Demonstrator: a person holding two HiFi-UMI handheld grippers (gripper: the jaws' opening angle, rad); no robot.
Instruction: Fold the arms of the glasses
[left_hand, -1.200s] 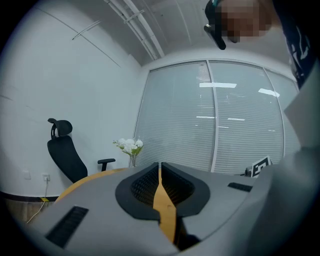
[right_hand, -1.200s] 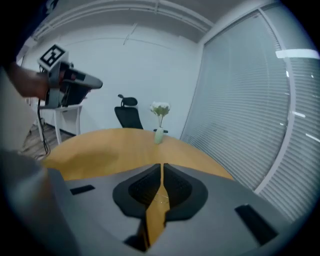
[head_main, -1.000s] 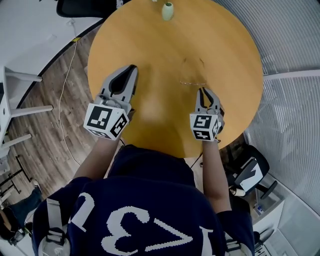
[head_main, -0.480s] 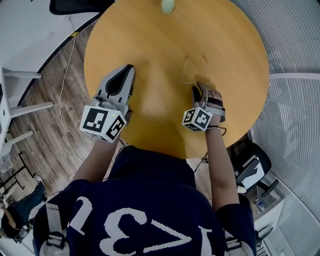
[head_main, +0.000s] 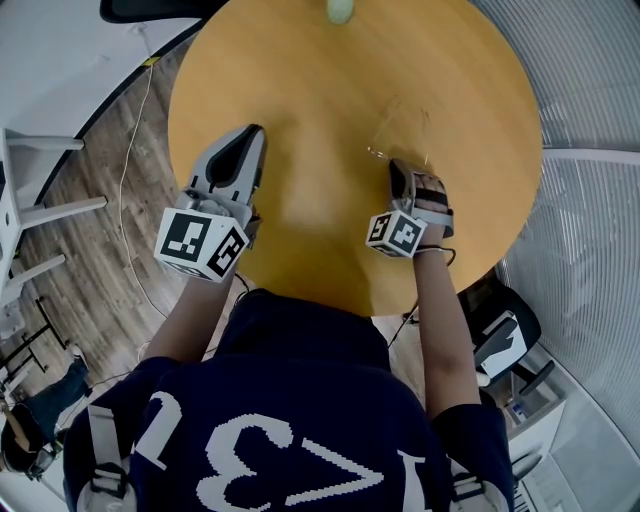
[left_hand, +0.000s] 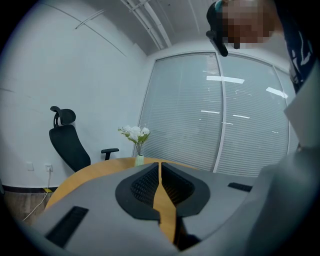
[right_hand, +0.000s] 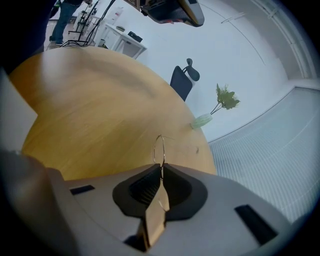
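Note:
Thin wire-framed glasses (head_main: 401, 136) lie on the round wooden table (head_main: 300, 90), right of its middle. My right gripper (head_main: 399, 167) reaches their near edge, rolled onto its side. In the right gripper view its jaws have just been closing and now pinch the thin rim of one lens (right_hand: 159, 148) at the tips of the right gripper (right_hand: 161, 167). The far arm of the glasses trails off toward the table's edge. My left gripper (head_main: 250, 137) rests over the table's left part, shut with nothing in it, as the left gripper view (left_hand: 159, 167) also shows.
A small pale vase with flowers (head_main: 339, 10) stands at the table's far edge and also shows as the vase (right_hand: 202, 120) beyond the glasses. A black office chair (left_hand: 70, 145) stands behind the table. Window blinds (head_main: 590, 90) run along the right side.
My right gripper rolled onto its side, dropped toward the table, and closed on the glasses' near rim. The glasses shifted slightly to the right and away. The left gripper stayed put.

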